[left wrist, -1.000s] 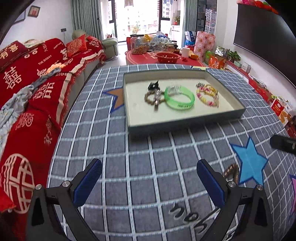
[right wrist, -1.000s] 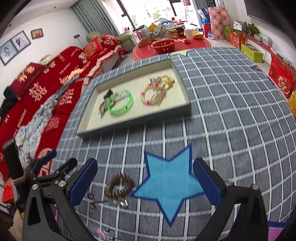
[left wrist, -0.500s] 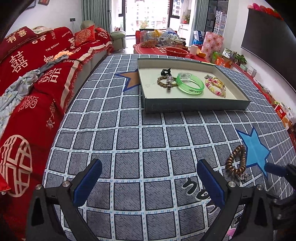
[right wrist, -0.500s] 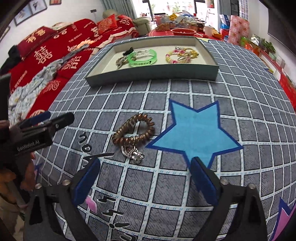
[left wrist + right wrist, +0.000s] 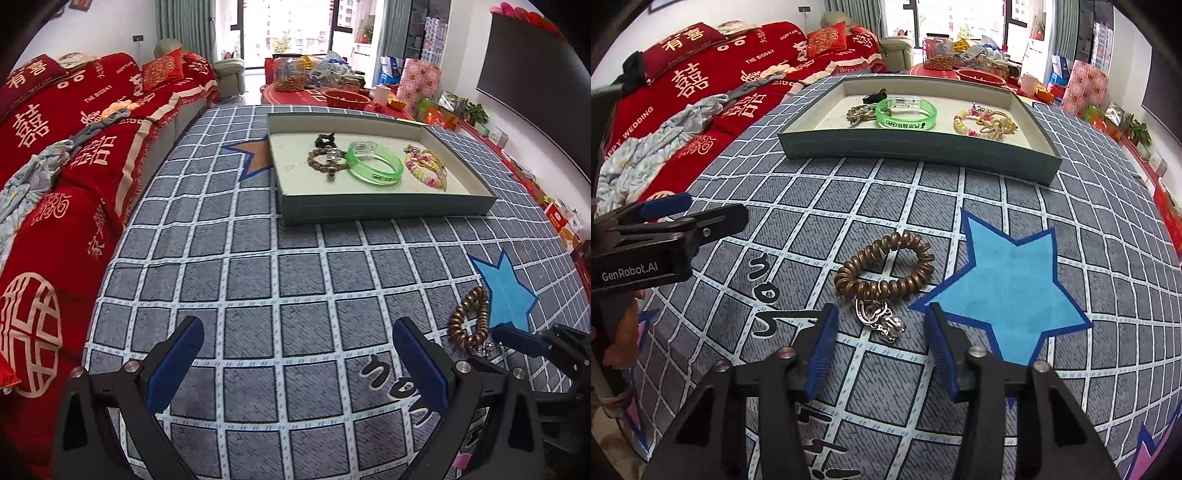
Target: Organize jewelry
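Right gripper (image 5: 882, 332): fingers parted, blue pads on either side of the silver charm (image 5: 882, 320), not pressing on it.
Silver charm: lies on the cloth, attached to the near side of the coil bracelet.
Coil bracelet (image 5: 884, 267): bronze spiral loop, flat on the grid tablecloth (image 5: 820, 206), just left of the blue star (image 5: 1008, 288); in the left wrist view it sits at (image 5: 468, 318).
Left gripper (image 5: 295, 363): fingers spread wide, nothing between them, over bare cloth to the left of the bracelet.
Tray (image 5: 908, 147): shallow grey box further back on the table, well apart from the coil bracelet.
Tray contents: green bangle (image 5: 906, 113) in the middle, beaded bracelet with a black clip (image 5: 860, 110) to its left, pink-and-yellow bead bracelets (image 5: 984, 123) to its right.
Sofa (image 5: 55, 155): red cover, beside the table on the left.
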Available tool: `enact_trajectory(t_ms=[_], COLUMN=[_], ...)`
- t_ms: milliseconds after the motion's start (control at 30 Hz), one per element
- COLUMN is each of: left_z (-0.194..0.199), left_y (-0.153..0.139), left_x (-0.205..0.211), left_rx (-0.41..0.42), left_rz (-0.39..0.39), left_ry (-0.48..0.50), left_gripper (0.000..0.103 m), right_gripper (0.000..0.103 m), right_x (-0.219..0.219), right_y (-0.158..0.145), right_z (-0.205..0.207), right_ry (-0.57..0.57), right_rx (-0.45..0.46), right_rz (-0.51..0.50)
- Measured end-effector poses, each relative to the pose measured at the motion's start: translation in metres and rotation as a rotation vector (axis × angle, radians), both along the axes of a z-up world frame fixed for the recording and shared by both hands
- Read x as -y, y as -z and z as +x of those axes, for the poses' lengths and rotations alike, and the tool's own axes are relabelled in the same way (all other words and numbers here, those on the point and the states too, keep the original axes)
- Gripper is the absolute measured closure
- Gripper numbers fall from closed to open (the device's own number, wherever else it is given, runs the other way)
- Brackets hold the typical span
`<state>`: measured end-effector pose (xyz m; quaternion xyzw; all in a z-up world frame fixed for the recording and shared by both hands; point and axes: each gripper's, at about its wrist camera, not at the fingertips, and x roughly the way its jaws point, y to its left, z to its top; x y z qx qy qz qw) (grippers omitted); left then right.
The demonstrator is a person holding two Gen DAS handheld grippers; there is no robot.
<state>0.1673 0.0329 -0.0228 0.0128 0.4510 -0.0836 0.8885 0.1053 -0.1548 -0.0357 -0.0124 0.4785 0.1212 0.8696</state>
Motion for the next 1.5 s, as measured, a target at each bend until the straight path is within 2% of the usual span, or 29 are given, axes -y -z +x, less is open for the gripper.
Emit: enact_trajectory(t_ms=[100,300,467,500,533,567,600,767,933,1267,1333,1367,1400,1433,1467,1500], left_z=[0.005,0.011,0.016,0.017,0.017,0.017,0.018,0.024,0.022,0.023,0.022,0.022,0.022,0.022,0.021,0.022], left_y=[-0.002,-0.002,-0.002,-0.003,-0.004,-0.004,-0.003,0.006,0.013,0.019,0.018,0.018,0.017,0.017,0.016,0.016], left_x=[0.009,0.024,0.042,0.047,0.051,0.055,0.06,0.084,0.097,0.107,0.109,0.11,0.11,0.109,0.109,0.109], left_rx=[0.0,-0.016,-0.036,-0.036,-0.036,-0.037,-0.042,-0.081,-0.097,-0.097,-0.082,-0.079,-0.078,-0.075,-0.073,-0.074], left_rz=[-0.004,-0.035,-0.087,-0.096,-0.1,-0.102,-0.1,-0.063,-0.029,0.034,0.057,0.069,0.069,0.065,0.063,0.059], left_ry=[0.038,0.087,0.183,0.204,0.224,0.24,0.259,0.33,0.381,0.413,0.42,0.423,0.428,0.433,0.434,0.435], left_gripper=[0.0,0.0,0.0,0.0,0.0,0.0,0.007,0.017,0.017,0.019,0.035,0.037,0.044,0.057,0.063,0.077], right_gripper=[0.072,0.076,0.077,0.078,0.088,0.087,0.087,0.088,0.088,0.088,0.088,0.088,0.088,0.088,0.088,0.088], right_x=[-0.002,0.003,0.007,0.008,0.008,0.009,0.01,0.012,0.014,0.017,0.017,0.017,0.017,0.017,0.017,0.017], right_y=[0.0,-0.001,-0.001,-0.001,0.0,0.0,0.001,0.002,0.002,0.002,0.003,0.003,0.002,0.002,0.002,0.002], right_z=[-0.002,-0.008,-0.014,-0.015,-0.017,-0.018,-0.019,-0.021,-0.023,-0.024,-0.023,-0.023,-0.023,-0.023,-0.023,-0.023], right_ry=[-0.008,-0.003,-0.004,-0.006,-0.009,-0.012,-0.011,-0.01,-0.012,-0.011,-0.01,-0.01,-0.011,-0.01,-0.01,-0.01], right_rx=[0.008,0.028,0.027,0.028,0.028,0.026,0.028,0.031,0.036,0.035,0.035,0.035,0.035,0.035,0.035,0.035], right_rz=[-0.011,0.014,0.043,0.047,0.051,0.057,0.062,0.082,0.092,0.105,0.107,0.107,0.107,0.107,0.107,0.108])
